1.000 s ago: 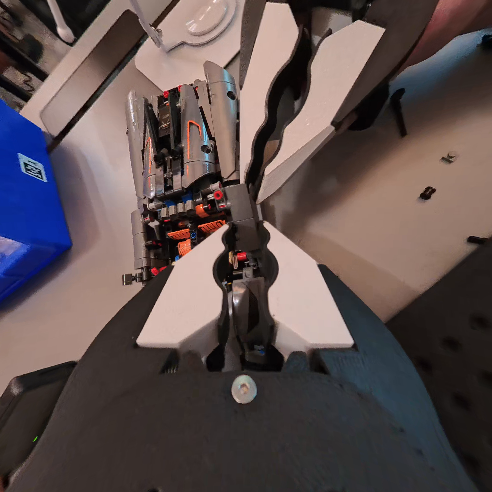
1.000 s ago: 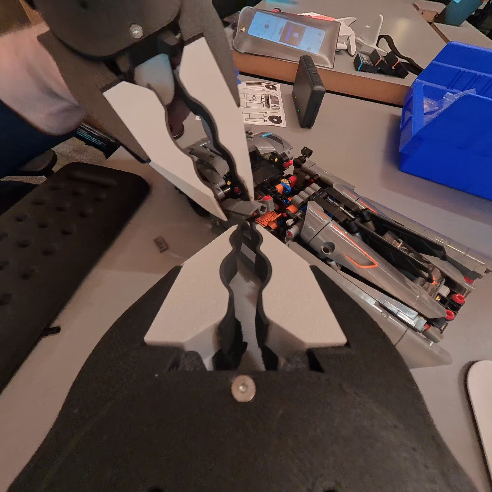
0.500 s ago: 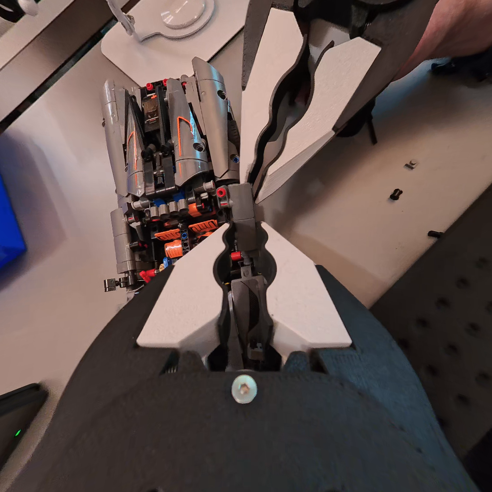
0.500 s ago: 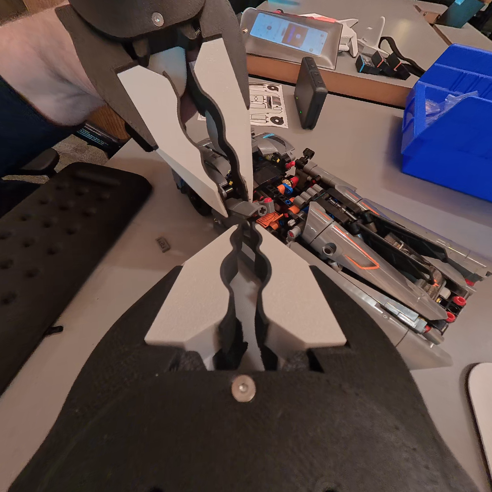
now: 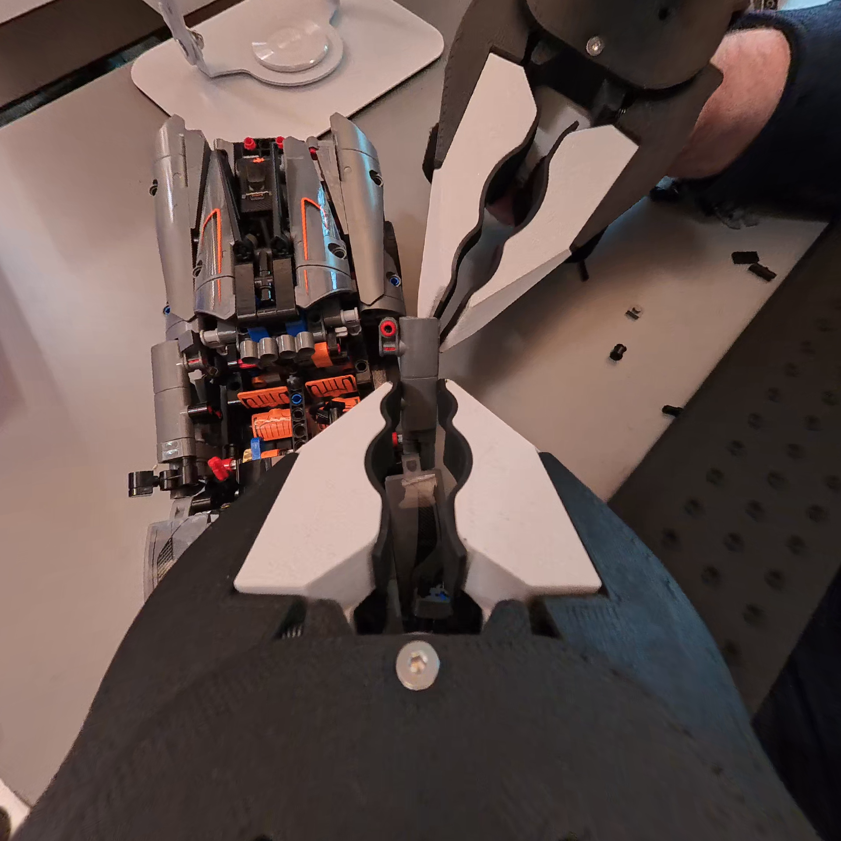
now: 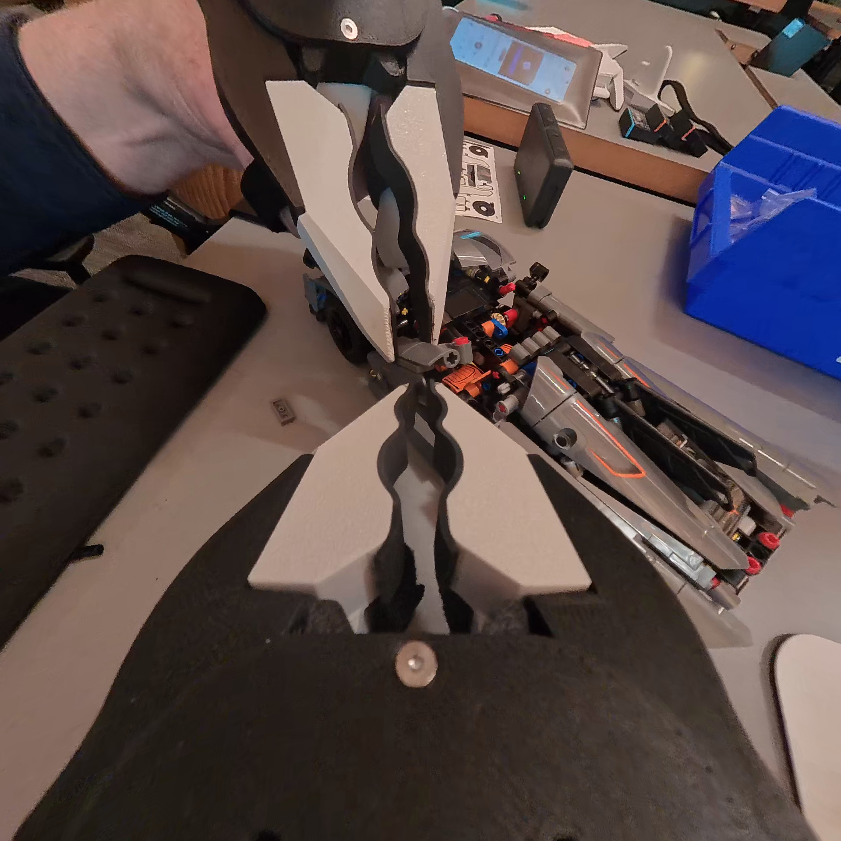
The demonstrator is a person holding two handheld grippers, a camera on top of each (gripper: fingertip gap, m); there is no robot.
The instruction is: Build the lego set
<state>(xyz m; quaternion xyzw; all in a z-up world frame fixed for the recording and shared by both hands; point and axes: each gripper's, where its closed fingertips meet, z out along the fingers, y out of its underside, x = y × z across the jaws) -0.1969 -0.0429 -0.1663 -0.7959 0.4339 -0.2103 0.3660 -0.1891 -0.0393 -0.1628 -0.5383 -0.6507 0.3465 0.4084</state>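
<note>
Swinging your view round over the last second, you squared the lego car [image 5: 273,291] up on the tabletop [image 5: 77,364], while both tongs stayed closed on its dark grey side beam [image 5: 417,350]: left tongs [image 5: 415,387] from below, right tongs [image 5: 438,325] from above. The beam looked not yet seated.

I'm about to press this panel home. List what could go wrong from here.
1. Both grippers, left and right, pinch the same dark grey side panel at its edge; uneven force could pop it off the lego car.
2. The car lies loose on the table, so pushing may slide it.
3. Small black pins lie near the right gripper and could be knocked off.
</note>
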